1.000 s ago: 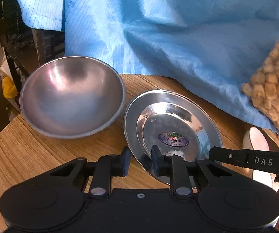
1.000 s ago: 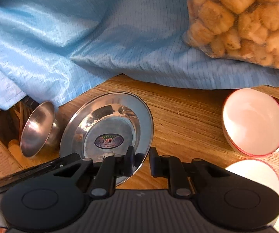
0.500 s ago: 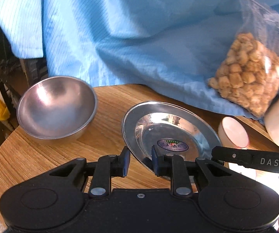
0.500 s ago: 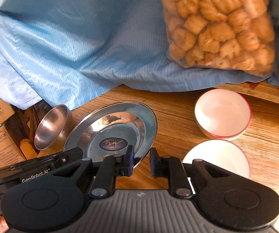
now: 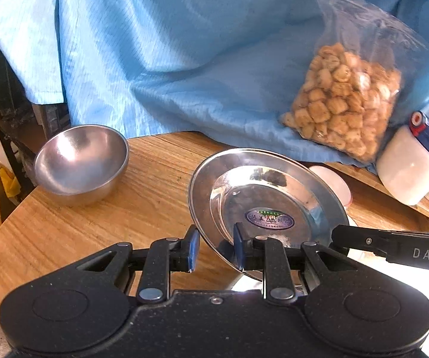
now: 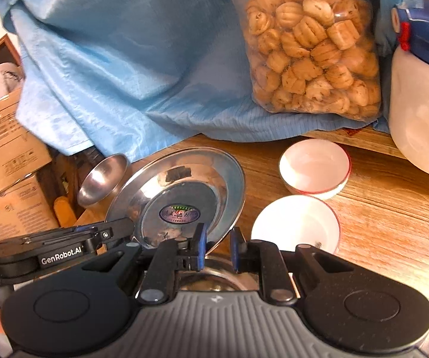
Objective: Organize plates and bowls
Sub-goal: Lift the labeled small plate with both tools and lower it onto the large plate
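A shiny steel plate (image 5: 266,197) with a wide flat rim and a blue oval sticker at its centre sits mid-frame in the left wrist view, tilted, its near edge raised off the wooden table. In the right wrist view the same plate (image 6: 181,191) lies lower centre-left, tipped the same way. A round steel bowl (image 5: 80,161) stands upright on the table at middle left, well apart from the plate. Two white bowls with thin red rims stand upright right of the plate: the farther one (image 6: 314,167) at centre right, the nearer one (image 6: 295,223) just below it, close together
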Motion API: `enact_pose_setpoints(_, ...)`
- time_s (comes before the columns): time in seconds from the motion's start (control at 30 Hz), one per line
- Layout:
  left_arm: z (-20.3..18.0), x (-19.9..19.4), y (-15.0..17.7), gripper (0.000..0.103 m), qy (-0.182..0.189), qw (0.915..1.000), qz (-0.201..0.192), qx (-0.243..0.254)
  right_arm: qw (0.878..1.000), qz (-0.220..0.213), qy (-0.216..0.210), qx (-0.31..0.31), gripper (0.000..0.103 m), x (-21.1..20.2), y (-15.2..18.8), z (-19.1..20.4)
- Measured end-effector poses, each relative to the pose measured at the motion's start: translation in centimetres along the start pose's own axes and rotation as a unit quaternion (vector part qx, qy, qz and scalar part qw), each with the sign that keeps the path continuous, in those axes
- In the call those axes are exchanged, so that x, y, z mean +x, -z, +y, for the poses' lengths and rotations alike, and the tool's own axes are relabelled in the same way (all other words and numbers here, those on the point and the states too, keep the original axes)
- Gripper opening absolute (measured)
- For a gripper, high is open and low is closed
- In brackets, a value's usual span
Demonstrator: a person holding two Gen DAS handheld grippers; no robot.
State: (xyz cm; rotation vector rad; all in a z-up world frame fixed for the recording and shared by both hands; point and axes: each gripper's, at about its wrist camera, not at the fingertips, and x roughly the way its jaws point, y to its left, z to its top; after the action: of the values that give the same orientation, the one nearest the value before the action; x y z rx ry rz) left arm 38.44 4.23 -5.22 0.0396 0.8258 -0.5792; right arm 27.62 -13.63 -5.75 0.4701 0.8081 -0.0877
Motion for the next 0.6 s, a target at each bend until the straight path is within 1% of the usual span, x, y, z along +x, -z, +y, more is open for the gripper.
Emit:
enact_pose_setpoints(0.33, -2.1, -2.8, 3.5, 0.027, -0.036, 0.9993, 0.011, 0.005, 0.999, 0.026, -0.033, -0.024, 0.019, -2.7, 3.6, -0.6)
enact_pose_setpoints(0.6, -3.9, -3.9, 6.0, 0.029, -0.054, 0.9979, 0.031, 0.019, 0.997, 0.051, -0.042, -0.033, 0.019, -4.0, 5.9, -1.5)
